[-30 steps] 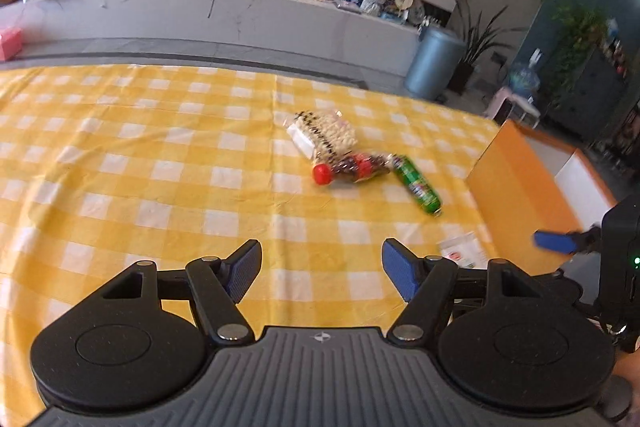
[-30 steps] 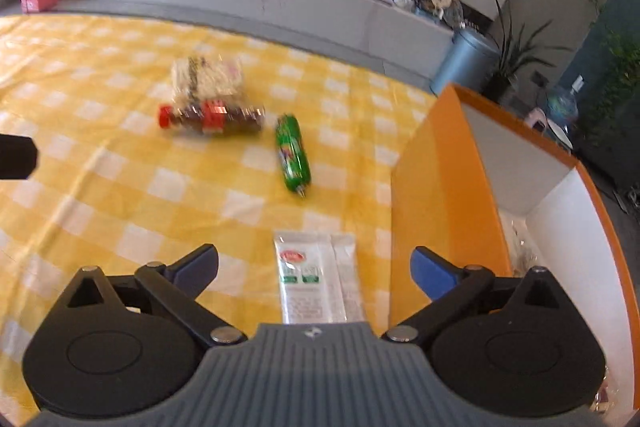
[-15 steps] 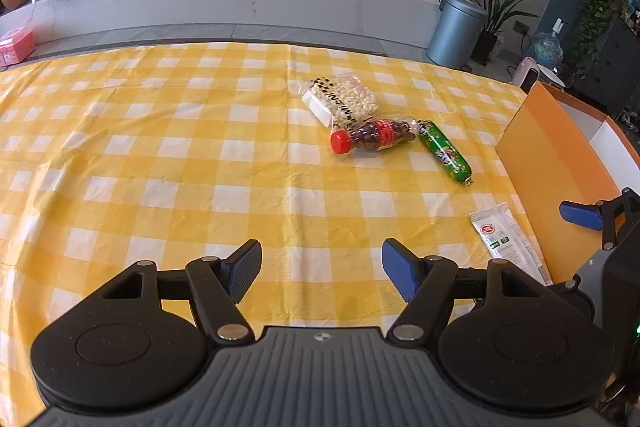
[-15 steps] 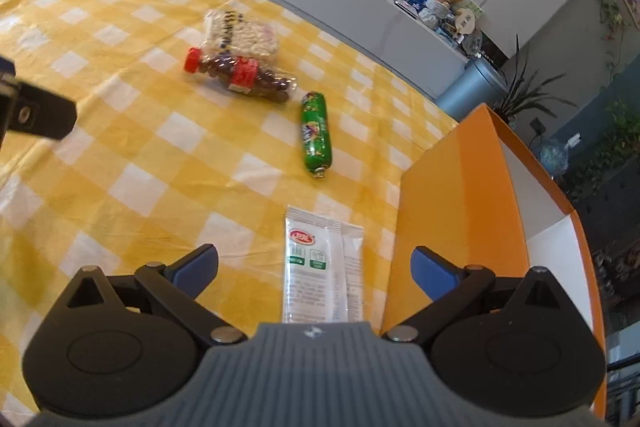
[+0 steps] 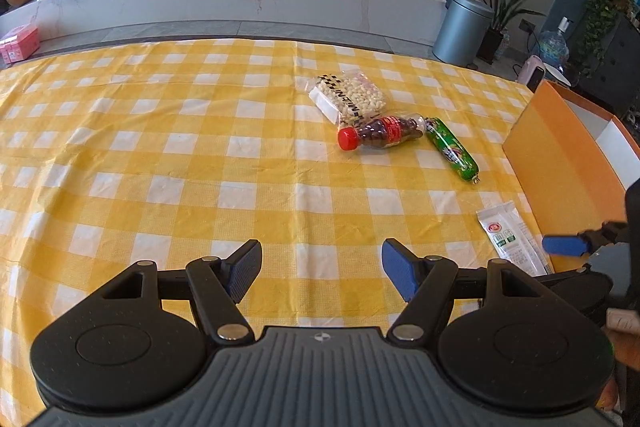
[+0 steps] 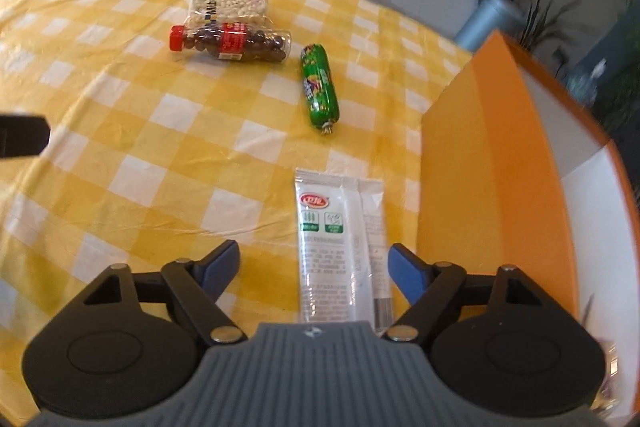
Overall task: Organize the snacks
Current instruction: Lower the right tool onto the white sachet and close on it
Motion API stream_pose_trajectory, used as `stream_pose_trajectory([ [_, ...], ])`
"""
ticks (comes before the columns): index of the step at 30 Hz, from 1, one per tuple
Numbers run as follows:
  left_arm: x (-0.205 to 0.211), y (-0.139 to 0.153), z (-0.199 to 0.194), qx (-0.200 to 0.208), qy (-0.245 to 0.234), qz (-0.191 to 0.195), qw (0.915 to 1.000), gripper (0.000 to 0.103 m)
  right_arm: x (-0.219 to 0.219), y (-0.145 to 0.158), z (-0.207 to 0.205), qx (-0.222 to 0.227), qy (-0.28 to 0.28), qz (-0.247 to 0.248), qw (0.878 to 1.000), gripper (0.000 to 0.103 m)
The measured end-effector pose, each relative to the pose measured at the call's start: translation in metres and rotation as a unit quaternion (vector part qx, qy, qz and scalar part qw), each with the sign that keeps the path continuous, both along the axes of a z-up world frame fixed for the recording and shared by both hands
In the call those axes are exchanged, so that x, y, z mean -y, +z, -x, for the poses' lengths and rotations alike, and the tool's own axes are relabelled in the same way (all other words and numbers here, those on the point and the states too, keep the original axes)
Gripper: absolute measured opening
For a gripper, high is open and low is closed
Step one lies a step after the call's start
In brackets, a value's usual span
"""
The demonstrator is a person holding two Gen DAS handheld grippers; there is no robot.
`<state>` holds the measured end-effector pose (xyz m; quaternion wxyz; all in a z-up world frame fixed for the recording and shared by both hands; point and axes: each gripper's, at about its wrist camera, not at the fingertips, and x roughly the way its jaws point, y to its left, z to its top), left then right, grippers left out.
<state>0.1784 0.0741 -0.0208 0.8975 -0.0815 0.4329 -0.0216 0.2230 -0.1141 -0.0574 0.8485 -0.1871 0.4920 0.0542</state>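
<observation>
Blue pads, right gripper (image 6: 314, 267): jaws spread wide, holding nothing, hanging low over the bench with the white sachet partly between them.
Left gripper (image 5: 322, 269): jaws just as wide apart and holding nothing, over bare checked cloth, pretty far from all the snacks.
White sachet (image 6: 340, 247): flat white packet with a red logo and green marks, lying lengthwise along the jaws and closer to the right pad; its near end is hidden under the gripper body. It sits just beside the orange box.
Orange box (image 6: 492, 163): open-topped, white inside, on the right edge of the bench; can't really make out what's in it.
Green sausage stick (image 6: 319, 89): on the cloth beyond the sachet, lying on its side, well apart from the sachet.
Candy bottle (image 6: 230, 42): clear bottle with red cap and red label, full of dark round pieces, on its side just left of the green stick.
Peanut bag (image 6: 227, 2): clear bag of pale nuts, right behind the bottle, looks like it's touching it.
Bench (image 5: 160, 147): covered in yellow-and-white checked cloth.
</observation>
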Motion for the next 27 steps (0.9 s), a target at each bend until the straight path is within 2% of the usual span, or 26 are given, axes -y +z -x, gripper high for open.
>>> stream_pose_trajectory([
  [4, -0.005, 0.002, 0.001, 0.006, 0.014, 0.018, 0.9997, 0.079, 0.018, 0.000, -0.013, -0.036, -0.034, -0.069, 0.996, 0.073],
  [9, -0.008, 0.001, 0.000, 0.002, 0.025, 0.024, 0.9994, 0.079, 0.014, 0.000, -0.011, -0.046, -0.018, -0.071, 0.996, 0.073],
  [15, -0.006, 0.002, -0.001, 0.002, 0.023, 0.023, 0.9995, 0.079, 0.011, 0.008, -0.006, -0.078, 0.010, -0.135, 0.988, 0.073],
  [20, -0.006, 0.002, 0.000, 0.003, 0.025, 0.021, 0.9995, 0.079, -0.008, 0.009, 0.004, -0.088, 0.044, -0.140, 0.985, 0.072],
  [22, -0.007, 0.001, 0.000, 0.002, 0.031, 0.020, 0.9993, 0.079, -0.008, 0.011, 0.005, -0.091, 0.047, -0.151, 0.983, 0.066],
  [24, -0.007, 0.001, 0.000, 0.002, 0.034, 0.017, 0.9993, 0.079, -0.005, 0.013, 0.004, -0.089, 0.050, -0.156, 0.982, 0.056],
  [27, -0.008, 0.001, -0.001, 0.000, 0.035, 0.015, 0.9993, 0.079, 0.002, 0.014, 0.002, -0.079, 0.037, -0.148, 0.985, 0.058],
])
